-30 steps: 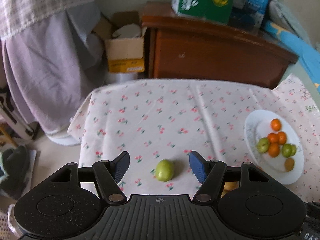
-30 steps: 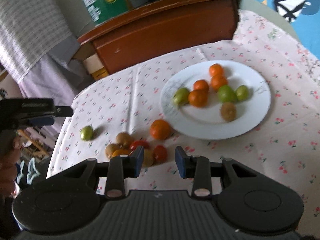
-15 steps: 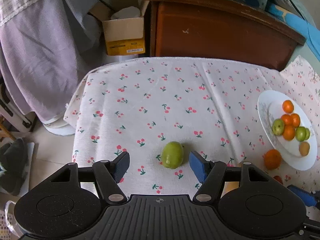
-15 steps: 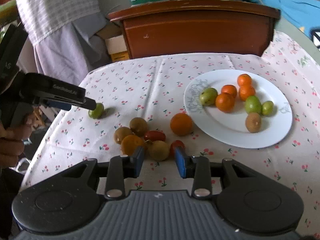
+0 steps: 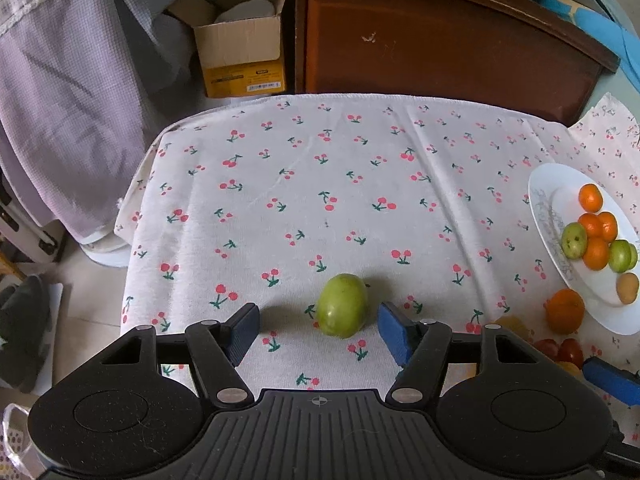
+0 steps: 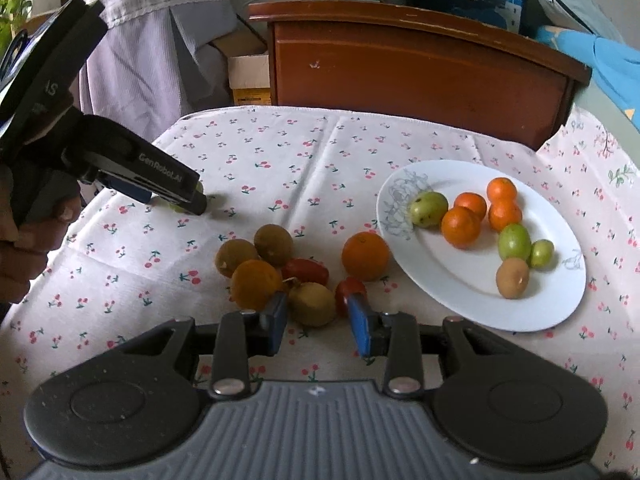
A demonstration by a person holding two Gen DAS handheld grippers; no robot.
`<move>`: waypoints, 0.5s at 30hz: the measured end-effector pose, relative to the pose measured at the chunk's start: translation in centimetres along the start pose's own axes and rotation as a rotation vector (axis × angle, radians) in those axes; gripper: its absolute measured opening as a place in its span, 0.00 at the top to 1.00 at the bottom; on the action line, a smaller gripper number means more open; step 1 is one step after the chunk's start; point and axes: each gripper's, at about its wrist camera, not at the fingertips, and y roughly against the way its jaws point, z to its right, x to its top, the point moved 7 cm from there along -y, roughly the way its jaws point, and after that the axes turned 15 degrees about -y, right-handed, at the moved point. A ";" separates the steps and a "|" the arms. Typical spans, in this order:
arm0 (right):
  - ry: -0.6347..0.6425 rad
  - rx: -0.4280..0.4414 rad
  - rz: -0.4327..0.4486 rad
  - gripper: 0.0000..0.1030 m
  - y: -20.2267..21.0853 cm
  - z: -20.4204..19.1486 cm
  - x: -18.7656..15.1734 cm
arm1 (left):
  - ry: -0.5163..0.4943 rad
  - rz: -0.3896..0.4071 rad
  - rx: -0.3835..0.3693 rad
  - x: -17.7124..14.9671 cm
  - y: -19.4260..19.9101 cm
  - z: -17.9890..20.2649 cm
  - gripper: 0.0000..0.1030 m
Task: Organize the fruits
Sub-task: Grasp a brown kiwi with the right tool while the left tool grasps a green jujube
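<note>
A green fruit point(image 5: 342, 305) lies on the cherry-print cloth between the fingers of my open left gripper point(image 5: 319, 327), nearer the right finger, untouched. In the right wrist view the left gripper point(image 6: 176, 196) almost hides that fruit. My right gripper point(image 6: 317, 320) is open around a brown fruit point(image 6: 312, 304) in a loose pile of brown, orange and red fruits point(image 6: 276, 268). A larger orange point(image 6: 365, 256) lies beside the white plate point(image 6: 460, 300). The plate holds several oranges, green fruits and one brown fruit.
A dark wooden cabinet point(image 6: 420, 72) stands behind the table with boxes on top. A cardboard box point(image 5: 240, 52) and a draped lilac cloth point(image 5: 68, 120) are beyond the table's far left corner. The table's left edge point(image 5: 132, 240) drops to the floor.
My left gripper has moved forward, so the green fruit now sits between its fingertips. My right gripper has advanced to the pile and its fingers now flank the brown fruit.
</note>
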 end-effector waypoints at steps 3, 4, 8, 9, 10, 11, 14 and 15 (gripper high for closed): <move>0.008 0.000 0.003 0.75 0.0 -0.1 0.0 | -0.011 0.016 0.006 0.2 0.0 0.3 0.47; 0.015 0.001 0.004 0.77 -0.1 -0.2 -0.1 | -0.018 0.020 0.005 0.2 -0.1 0.4 0.49; 0.044 -0.013 0.010 0.77 0.0 -0.7 -0.3 | -0.041 0.037 -0.003 0.3 0.0 0.8 0.63; 0.039 -0.013 0.008 0.77 0.0 -0.6 -0.3 | -0.040 0.041 -0.009 0.4 0.0 0.8 0.67; 0.029 -0.010 0.005 0.77 0.0 -0.5 -0.2 | -0.037 0.044 -0.018 0.4 0.0 0.8 0.68; 0.020 -0.008 0.001 0.77 0.0 -0.4 -0.2 | -0.036 0.046 -0.023 0.4 0.0 0.8 0.70; -0.010 -0.003 -0.009 0.77 0.1 -0.2 -0.1 | -0.036 0.053 -0.025 0.3 0.1 0.8 0.74; -0.020 -0.001 -0.012 0.77 0.1 -0.1 -0.1 | -0.032 0.054 -0.029 0.2 0.2 0.7 0.76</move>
